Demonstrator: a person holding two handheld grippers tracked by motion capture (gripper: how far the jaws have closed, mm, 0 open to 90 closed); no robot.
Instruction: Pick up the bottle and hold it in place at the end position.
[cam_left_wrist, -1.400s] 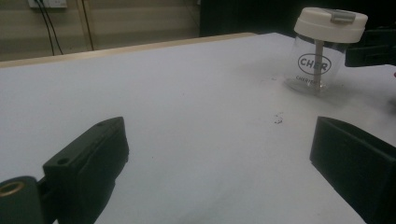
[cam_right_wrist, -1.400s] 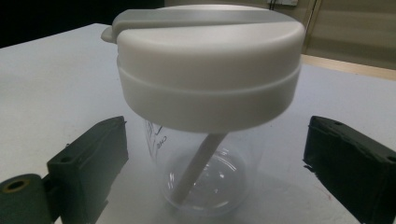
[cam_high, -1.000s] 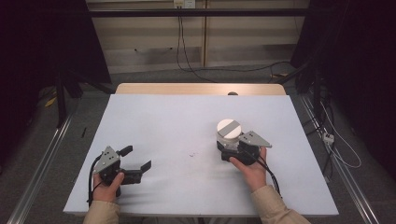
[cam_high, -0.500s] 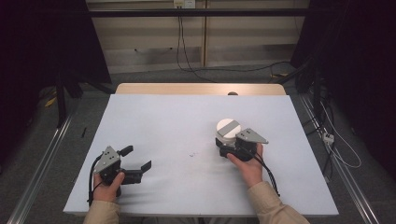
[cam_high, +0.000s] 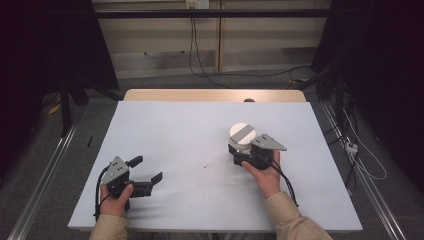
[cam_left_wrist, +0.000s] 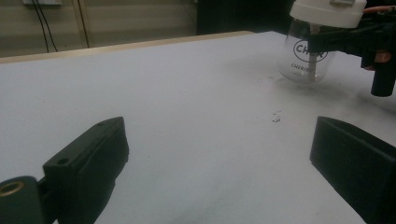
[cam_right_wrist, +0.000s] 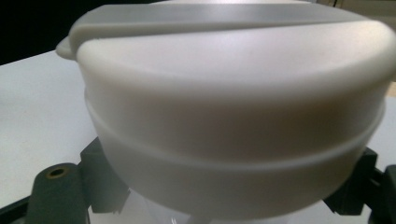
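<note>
At the near edge of the white counter (cam_high: 165, 130), the left gripper (cam_high: 148, 170) rests at about seven o'clock, jaws spread wide and holding nothing. Farther in, at about four o'clock, the right gripper (cam_high: 240, 154) has just been closing and now pinches a clear jar (cam_left_wrist: 308, 58) just under its white lid (cam_high: 242, 133); the jar stands upright on the counter. A level, steady squeeze below the lid's rim looks best to keep the smooth jar from slipping or tipping.

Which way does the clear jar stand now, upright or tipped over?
Upright: the jar stands base-down on the table, with its white lid on top.
</note>
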